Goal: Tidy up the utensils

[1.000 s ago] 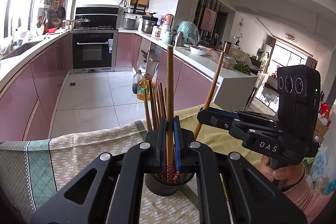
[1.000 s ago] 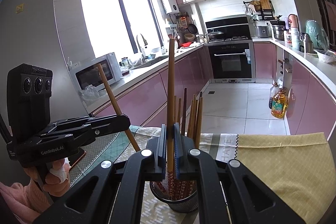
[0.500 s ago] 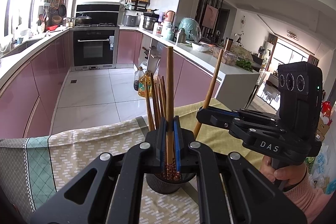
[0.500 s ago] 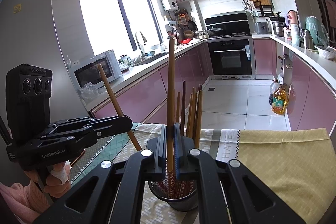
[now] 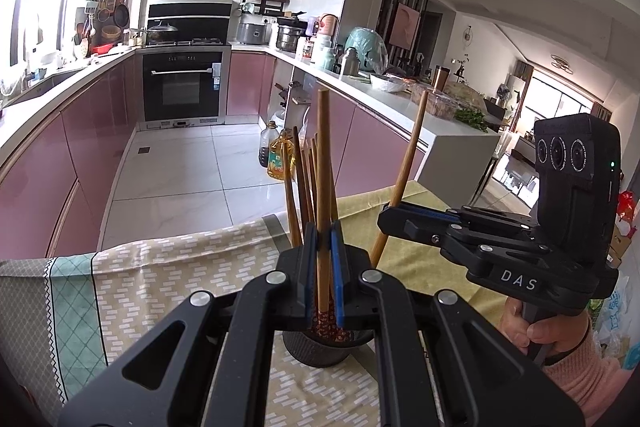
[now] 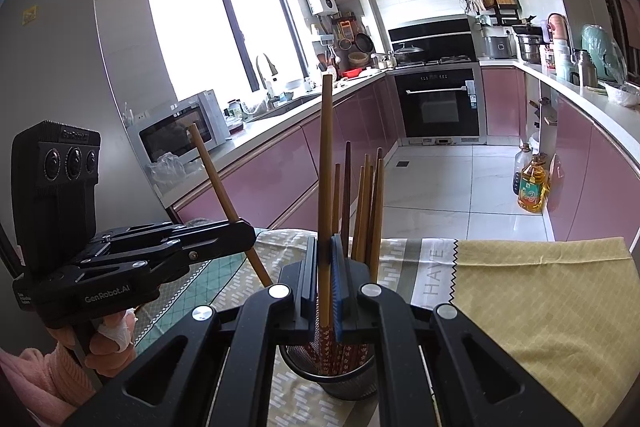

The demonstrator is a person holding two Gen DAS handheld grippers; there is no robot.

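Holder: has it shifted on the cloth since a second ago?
No. In the right wrist view the holder stands below and to the left of the HAVE lettering, just as it did before.

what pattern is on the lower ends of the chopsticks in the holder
Dark red with small pale flowers, on the wooden chopsticks in the black mesh holder; clearest in the right wrist view.

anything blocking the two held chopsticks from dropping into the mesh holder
Nothing visible blocks them. The left gripper and right gripper each clamp one chopstick over the holder; only the chopsticks already inside crowd it.
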